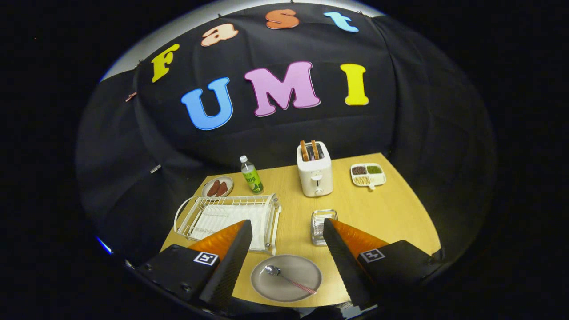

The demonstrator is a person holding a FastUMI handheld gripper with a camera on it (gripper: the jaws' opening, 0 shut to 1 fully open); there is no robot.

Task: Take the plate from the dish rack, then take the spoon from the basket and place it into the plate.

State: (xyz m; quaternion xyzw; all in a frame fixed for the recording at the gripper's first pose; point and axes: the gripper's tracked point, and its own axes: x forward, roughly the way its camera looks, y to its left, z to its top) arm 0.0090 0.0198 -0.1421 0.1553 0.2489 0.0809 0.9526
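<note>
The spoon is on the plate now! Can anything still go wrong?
Maybe a little. The plate sits close to the table edge nearest the gripper, so a bump from the open fingers on either side of it could push it off. The spoon lies loose on the plate, its handle reaching the rim, so a knock might flip it out. The dish rack and basket stand just ahead, easy to clip.
</note>
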